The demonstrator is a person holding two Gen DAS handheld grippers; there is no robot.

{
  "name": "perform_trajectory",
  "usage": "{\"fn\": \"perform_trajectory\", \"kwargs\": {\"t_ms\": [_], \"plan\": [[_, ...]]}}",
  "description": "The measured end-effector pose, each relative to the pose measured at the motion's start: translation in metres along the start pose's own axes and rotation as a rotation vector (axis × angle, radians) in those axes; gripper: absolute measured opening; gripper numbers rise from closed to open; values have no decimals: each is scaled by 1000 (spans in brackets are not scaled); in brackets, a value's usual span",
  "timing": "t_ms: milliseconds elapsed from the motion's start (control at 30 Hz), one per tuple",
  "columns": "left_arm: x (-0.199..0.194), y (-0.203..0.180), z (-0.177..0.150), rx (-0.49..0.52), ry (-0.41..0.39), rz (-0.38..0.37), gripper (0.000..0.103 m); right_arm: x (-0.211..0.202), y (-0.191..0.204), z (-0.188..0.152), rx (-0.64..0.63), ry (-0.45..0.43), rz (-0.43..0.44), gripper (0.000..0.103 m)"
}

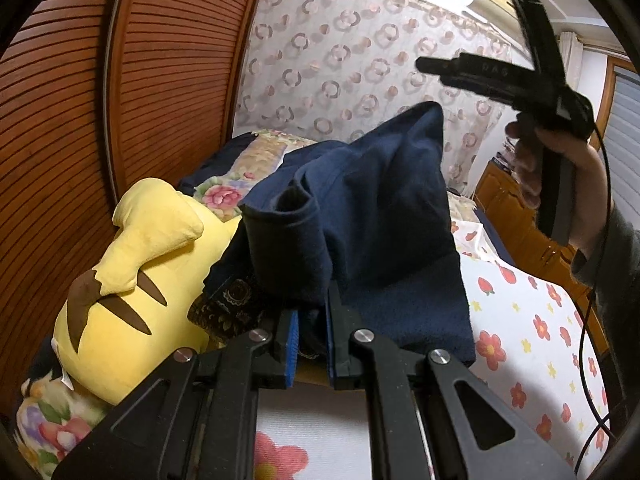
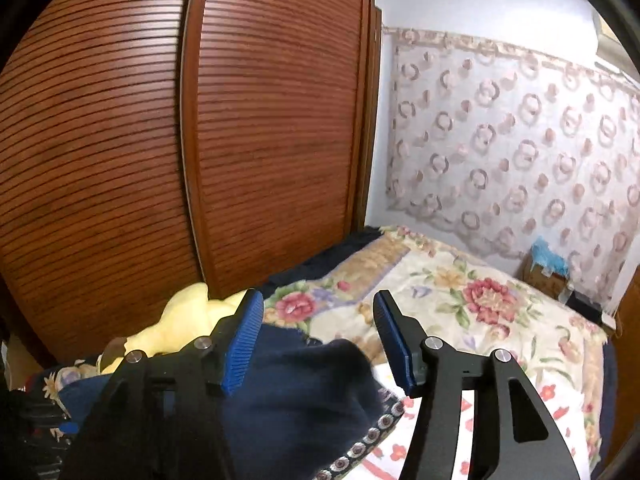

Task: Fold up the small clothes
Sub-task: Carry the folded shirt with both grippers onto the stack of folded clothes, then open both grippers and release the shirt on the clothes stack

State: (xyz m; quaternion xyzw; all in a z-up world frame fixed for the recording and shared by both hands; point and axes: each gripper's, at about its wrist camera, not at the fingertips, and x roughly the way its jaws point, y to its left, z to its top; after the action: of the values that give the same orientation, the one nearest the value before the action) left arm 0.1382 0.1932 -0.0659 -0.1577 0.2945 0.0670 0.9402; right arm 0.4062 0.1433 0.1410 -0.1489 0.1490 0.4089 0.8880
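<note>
A navy garment (image 1: 372, 200) stands bunched and lifted over the bed, one rolled sleeve or cuff (image 1: 288, 236) facing me. My left gripper (image 1: 311, 320) is shut on its lower edge, with dark cloth pinched between the blue pads. A hand holds my right gripper (image 1: 470, 30) up at the upper right, clear of the garment. In the right wrist view that gripper (image 2: 316, 294) is open with nothing between its blue pads (image 2: 244, 344). The navy garment (image 2: 296, 392) lies below and behind them.
A yellow plush toy (image 1: 132, 280) lies left of the garment, against the wooden slatted wardrobe doors (image 1: 120, 80). The bed carries a white flowered sheet (image 1: 520, 340) and a floral blanket (image 2: 460, 300). A dark patterned cloth with a studded trim (image 2: 372, 436) sits under the garment. A wooden cabinet (image 1: 508, 208) stands at the right.
</note>
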Motion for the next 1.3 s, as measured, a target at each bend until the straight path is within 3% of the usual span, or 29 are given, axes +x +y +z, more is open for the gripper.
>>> {"fn": "perform_trajectory", "kwargs": {"t_ms": [100, 233, 333, 500, 600, 667, 700, 767, 967, 1133, 1300], "plan": [[0, 0, 0, -1, 0, -2, 10, -5, -6, 0, 11, -26, -34, 59], [0, 2, 0, -7, 0, -8, 10, 2, 5, -23, 24, 74, 69, 59], [0, 3, -1, -7, -1, -11, 10, 3, 15, -45, 0, 122, 159, 52], [0, 1, -1, 17, -1, 8, 14, 34, 22, -64, 22, 190, 174, 52], [-5, -4, 1, 40, -7, 22, 26, 83, 16, -72, 66, 275, 169, 52], [-12, -6, 2, 49, -21, 14, 48, 97, 17, -78, 73, 295, 157, 52], [-15, -7, 2, 54, -26, 5, 50, 95, 18, -77, 75, 272, 146, 52], [-24, -13, 4, 78, -37, -3, 71, 88, 17, -72, 111, 261, 144, 52], [-51, -31, 4, 129, -83, -15, 81, 6, 24, -78, 127, 196, 73, 52], [-66, -57, -2, 185, -91, -16, 81, -89, 38, -107, 173, 122, 1, 52], [-81, -85, -10, 227, -104, -46, 81, -170, 52, -142, 229, 82, -78, 60]]}}
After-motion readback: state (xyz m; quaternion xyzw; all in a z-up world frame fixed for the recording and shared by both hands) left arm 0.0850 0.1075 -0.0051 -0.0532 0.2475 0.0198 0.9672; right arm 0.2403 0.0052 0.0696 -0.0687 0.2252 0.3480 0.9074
